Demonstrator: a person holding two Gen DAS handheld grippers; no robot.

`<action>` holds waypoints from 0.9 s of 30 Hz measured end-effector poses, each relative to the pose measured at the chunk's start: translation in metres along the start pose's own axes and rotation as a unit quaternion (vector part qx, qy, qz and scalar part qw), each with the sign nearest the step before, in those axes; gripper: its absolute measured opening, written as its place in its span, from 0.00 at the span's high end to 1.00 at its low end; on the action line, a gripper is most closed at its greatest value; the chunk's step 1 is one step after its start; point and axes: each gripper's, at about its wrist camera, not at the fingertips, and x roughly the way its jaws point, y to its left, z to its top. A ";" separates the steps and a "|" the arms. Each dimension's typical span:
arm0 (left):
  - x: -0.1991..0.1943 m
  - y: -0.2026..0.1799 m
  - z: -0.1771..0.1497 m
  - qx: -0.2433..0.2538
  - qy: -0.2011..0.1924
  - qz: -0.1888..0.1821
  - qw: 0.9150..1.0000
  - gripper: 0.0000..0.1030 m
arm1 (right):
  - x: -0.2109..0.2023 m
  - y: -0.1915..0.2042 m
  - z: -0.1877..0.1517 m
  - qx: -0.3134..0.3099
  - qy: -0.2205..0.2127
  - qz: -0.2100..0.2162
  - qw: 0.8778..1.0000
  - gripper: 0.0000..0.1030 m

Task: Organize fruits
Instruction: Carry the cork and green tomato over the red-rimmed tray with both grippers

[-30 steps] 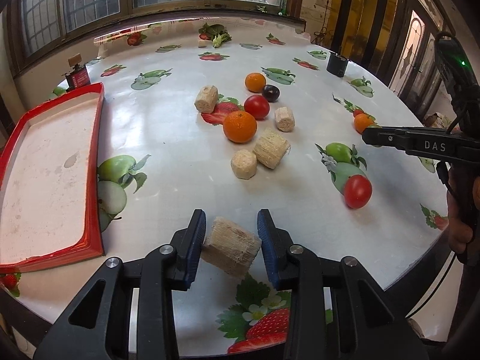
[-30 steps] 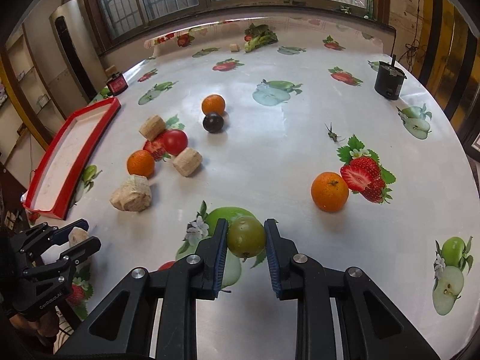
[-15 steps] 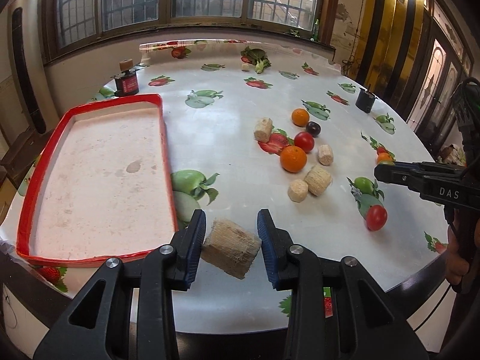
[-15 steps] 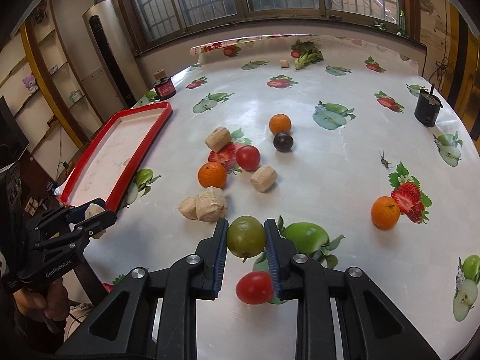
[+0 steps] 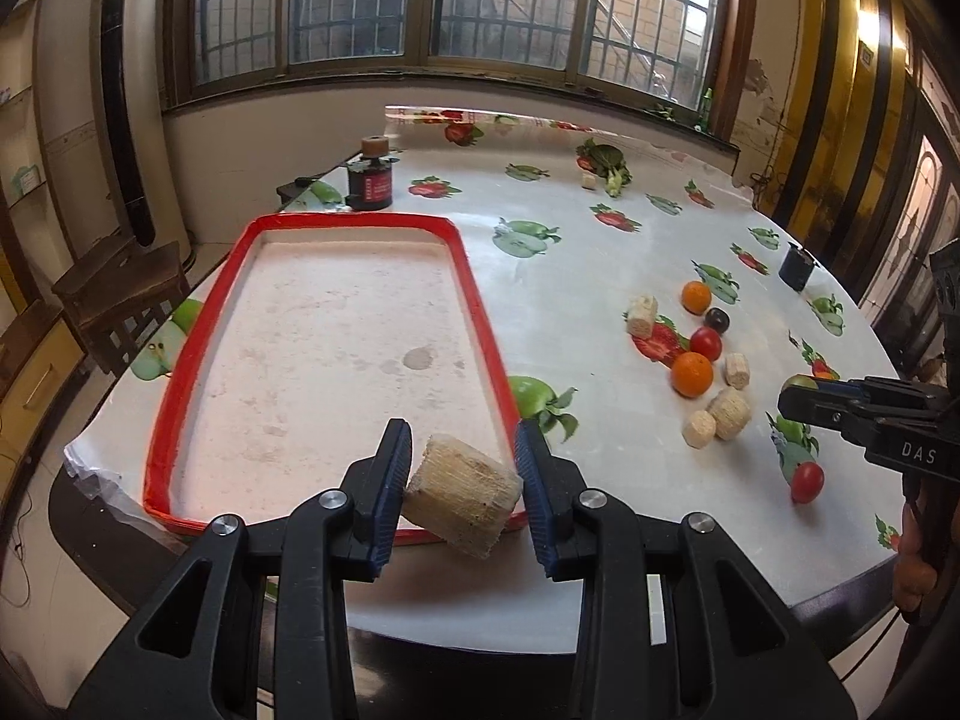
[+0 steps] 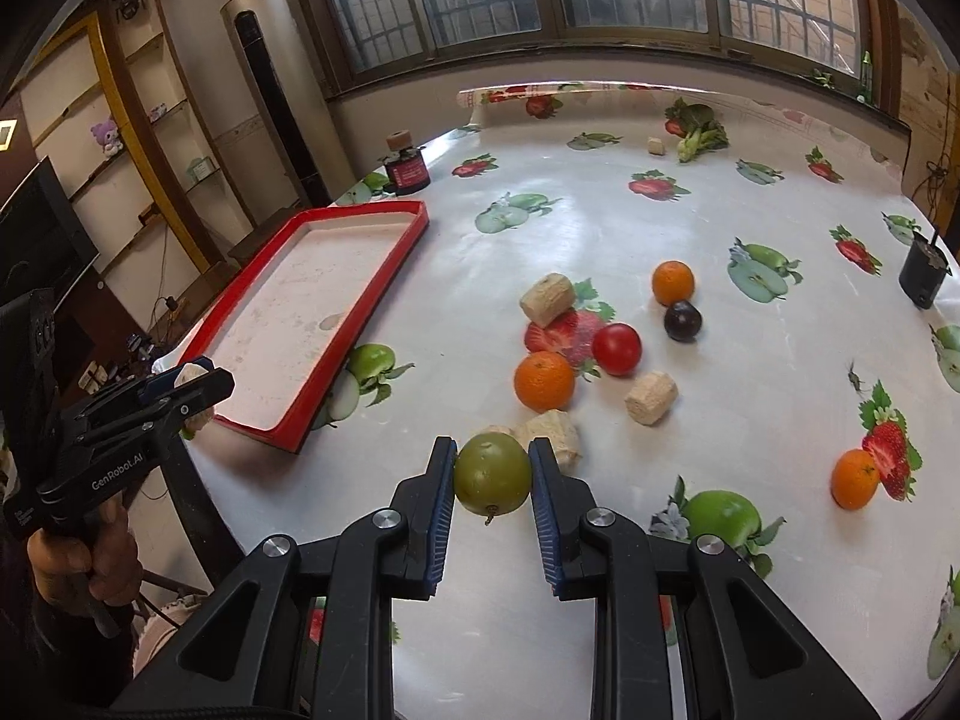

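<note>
Left gripper clamped on a pale, fibrous corn-cob chunk, blunt and cylindrical, tilted between the blue pads, hanging over the near rim of the red tray. Right gripper closed on a round olive-green fruit, smooth-skinned, short stem pointing down, held above the tablecloth just short of the scattered pile. On the cloth behind it: a cob chunk right by the fingertip, an orange, a red tomato, a dark plum, a second orange, two more cob chunks, and a third orange well apart at the right. Tray itself: white, stained floor, nothing lying in it. Near its far corner, a small dark red-labelled jar, possibly cork-stoppered, hard to tell at this range.
</note>
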 end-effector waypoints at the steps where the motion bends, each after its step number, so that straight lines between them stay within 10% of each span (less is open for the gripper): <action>1: -0.001 0.005 0.001 -0.005 -0.002 0.005 1.000 0.68 | 0.002 0.005 0.002 -0.004 -0.001 0.007 1.000 0.76; 19: 0.008 0.073 0.014 -0.052 -0.008 0.060 0.997 0.68 | 0.082 0.118 0.048 -0.064 0.043 0.147 0.986 0.76; 27: 0.028 0.085 0.011 -0.064 0.013 0.063 0.996 0.67 | 0.140 0.152 0.049 -0.096 0.089 0.143 0.981 0.76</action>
